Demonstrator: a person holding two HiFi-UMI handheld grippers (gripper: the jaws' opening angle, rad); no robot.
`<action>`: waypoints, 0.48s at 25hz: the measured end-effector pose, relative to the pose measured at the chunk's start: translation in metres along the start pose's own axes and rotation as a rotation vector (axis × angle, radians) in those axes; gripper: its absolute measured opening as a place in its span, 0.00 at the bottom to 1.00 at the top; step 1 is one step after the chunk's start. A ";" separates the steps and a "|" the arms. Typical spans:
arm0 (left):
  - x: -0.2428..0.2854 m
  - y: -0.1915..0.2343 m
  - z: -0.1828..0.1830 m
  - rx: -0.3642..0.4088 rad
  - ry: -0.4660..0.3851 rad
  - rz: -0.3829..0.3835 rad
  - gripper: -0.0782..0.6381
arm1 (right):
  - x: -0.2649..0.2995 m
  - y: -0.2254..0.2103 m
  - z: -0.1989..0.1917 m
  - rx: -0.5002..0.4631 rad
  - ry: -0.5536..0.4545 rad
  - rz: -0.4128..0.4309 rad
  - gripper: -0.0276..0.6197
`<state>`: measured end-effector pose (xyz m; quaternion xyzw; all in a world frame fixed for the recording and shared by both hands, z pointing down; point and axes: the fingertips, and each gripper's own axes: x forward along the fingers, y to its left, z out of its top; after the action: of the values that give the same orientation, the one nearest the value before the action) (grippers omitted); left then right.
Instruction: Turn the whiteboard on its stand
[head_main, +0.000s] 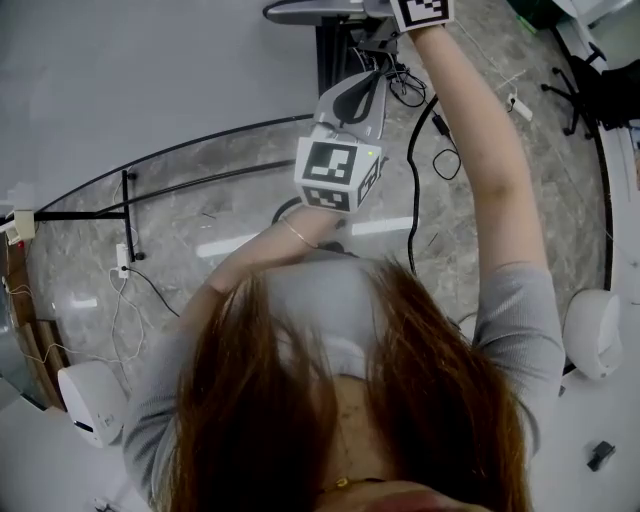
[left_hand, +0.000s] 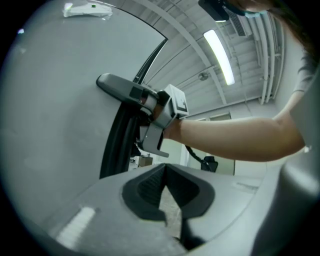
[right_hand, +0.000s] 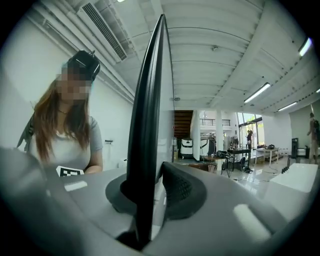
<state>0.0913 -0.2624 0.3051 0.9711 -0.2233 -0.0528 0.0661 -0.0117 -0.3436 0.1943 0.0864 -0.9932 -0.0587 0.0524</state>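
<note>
While the right gripper (right_hand: 151, 172) clamps the whiteboard (right_hand: 150, 90) (arm outstretched), the left gripper (left_hand: 165, 167) hovers closed, empty.

Right gripper (right_hand: 156, 194): the head view's far edge cut it off; you saw only its marker cube (head_main: 421, 12).
Whiteboard (head_main: 150, 80): it ran past the far and left edges.
One pad: it was hidden from you behind the black rim (right_hand: 147, 125).
Far furniture (right_hand: 240, 152): it was too small to tell.

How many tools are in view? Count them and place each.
2. Left tool is shut and empty beside the whiteboard; right tool is clamped on the whiteboard's black edge. None seems hidden.
</note>
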 end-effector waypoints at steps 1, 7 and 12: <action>0.001 0.000 -0.002 -0.008 0.004 0.000 0.10 | -0.003 0.001 0.000 0.004 -0.003 0.003 0.14; 0.000 0.007 -0.012 -0.046 0.024 -0.004 0.10 | -0.019 0.009 0.000 0.022 -0.016 0.017 0.14; 0.000 0.016 -0.017 -0.027 0.029 0.024 0.10 | -0.031 0.013 -0.001 0.036 -0.024 0.024 0.14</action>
<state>0.0869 -0.2745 0.3244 0.9680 -0.2330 -0.0412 0.0830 0.0166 -0.3253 0.1943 0.0747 -0.9956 -0.0410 0.0395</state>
